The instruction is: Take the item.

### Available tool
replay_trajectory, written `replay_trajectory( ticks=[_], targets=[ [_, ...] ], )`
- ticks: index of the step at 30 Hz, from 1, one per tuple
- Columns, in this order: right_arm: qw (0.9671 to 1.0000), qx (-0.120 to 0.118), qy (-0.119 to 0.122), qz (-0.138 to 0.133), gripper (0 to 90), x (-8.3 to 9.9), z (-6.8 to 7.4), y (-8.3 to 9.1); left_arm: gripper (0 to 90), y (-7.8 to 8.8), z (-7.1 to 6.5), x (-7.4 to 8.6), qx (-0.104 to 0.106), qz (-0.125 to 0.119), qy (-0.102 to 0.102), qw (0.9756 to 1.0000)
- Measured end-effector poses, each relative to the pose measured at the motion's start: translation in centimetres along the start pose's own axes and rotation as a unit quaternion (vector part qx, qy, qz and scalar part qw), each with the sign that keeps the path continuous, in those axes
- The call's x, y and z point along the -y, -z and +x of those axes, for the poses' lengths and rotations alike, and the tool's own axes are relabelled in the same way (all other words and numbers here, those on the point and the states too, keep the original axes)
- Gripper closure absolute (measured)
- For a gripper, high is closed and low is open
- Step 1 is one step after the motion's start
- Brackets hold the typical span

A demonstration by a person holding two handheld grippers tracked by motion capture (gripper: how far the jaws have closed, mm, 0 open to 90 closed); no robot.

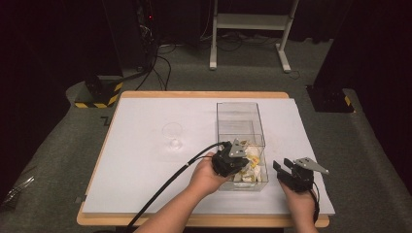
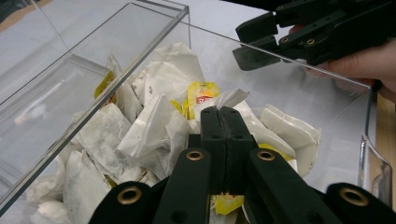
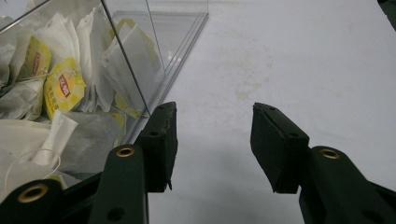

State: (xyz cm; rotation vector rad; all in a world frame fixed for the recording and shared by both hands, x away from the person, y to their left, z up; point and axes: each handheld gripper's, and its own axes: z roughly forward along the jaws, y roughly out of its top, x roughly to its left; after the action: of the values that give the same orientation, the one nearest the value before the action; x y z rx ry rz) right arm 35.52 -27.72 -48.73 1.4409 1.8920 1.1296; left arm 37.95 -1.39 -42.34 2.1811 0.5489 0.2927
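I have the left gripper [image 1: 241, 154] dipped into the near end of the clear box [image 1: 241, 112], which stands on the white-covered bench [image 1: 145, 165] right of centre. In the left gripper view its jaws are pressed together, flat face to flat face, buried in the heap of tea bags [image 2: 154, 126]. A yellow tag [image 2: 227, 203] peeks out just below the closed jaws, but I cannot tell whether paper or string is actually pinched between them. The tea bags are white sachets, some with yellow labels, piled at the near end of the box; the far end looks bare.

My right gripper [image 1: 285, 168] sits just outside the box's right wall, over the bare bench, near the front edge. In the right gripper view its jaws stand partly apart with nothing between them, the left jaw close beside the box wall [image 3: 126, 60] without my being able to say it touches.

A clear glass [image 1: 173, 136] stands well to the left of the box.
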Motion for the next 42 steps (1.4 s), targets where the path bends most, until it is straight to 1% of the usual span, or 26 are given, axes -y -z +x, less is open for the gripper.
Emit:
replay_trajectory(
  ticks=[6, 8, 12, 18, 20, 24, 26, 32, 34, 36, 42],
  targets=[
    [1.0, 0.003, 0.004, 0.001, 51.5, 0.0, 0.1, 0.0, 89.6, 0.4, 0.1, 0.2, 0.002, -0.016, 0.009, 0.9998],
    [1.0, 0.003, 0.003, 0.001, 51.5, 0.0, 0.1, 0.0, 89.7, 0.5, 0.1, 0.2, -0.002, -0.022, 0.012, 0.9997],
    [1.0, 0.003, 0.005, 0.002, 51.5, 0.0, 0.1, 0.0, 89.8, 0.8, 0.1, 0.3, -0.004, -0.035, 0.012, 0.9993],
    [1.0, 0.004, 0.006, 0.001, 51.5, 0.0, 0.1, 0.1, 89.8, 1.6, 0.1, 0.1, -0.003, -0.062, 0.013, 0.998],
    [1.0, 0.004, 0.007, 0.0, 51.5, 0.0, 0.1, 0.1, 89.8, 1.8, 0.1, 0.0, -0.004, -0.067, 0.012, 0.9977],
    [1.0, 0.005, 0.006, 0.0, 51.5, 0.0, 0.1, 0.2, 89.8, 2.4, 0.1, 0.0, -0.005, -0.084, 0.013, 0.9964],
    [1.0, 0.005, 0.006, 0.001, 51.5, 0.0, 0.1, 0.2, 89.8, 2.6, 0.2, 0.0, -0.004, -0.091, 0.01, 0.9957],
    [1.0, 0.003, 0.006, 0.001, 51.5, 0.0, 0.2, 0.1, 89.8, 3.5, 0.3, 0.0, -0.007, -0.113, 0.017, 0.9934],
    [1.0, 0.002, 0.006, 0.002, 51.6, 0.0, 0.1, 0.1, 89.8, 3.7, 0.4, 0.0, -0.012, -0.119, 0.018, 0.9927],
    [1.0, 0.002, 0.006, 0.003, 51.7, 0.0, 0.1, 0.1, 89.8, 4.1, 0.6, -0.1, -0.015, -0.126, 0.019, 0.9917],
    [1.0, 0.0, 0.003, 0.006, 51.8, 0.1, 0.1, 0.0, 89.8, 5.2, 1.0, -0.4, -0.027, -0.154, 0.024, 0.9875]
  ],
)
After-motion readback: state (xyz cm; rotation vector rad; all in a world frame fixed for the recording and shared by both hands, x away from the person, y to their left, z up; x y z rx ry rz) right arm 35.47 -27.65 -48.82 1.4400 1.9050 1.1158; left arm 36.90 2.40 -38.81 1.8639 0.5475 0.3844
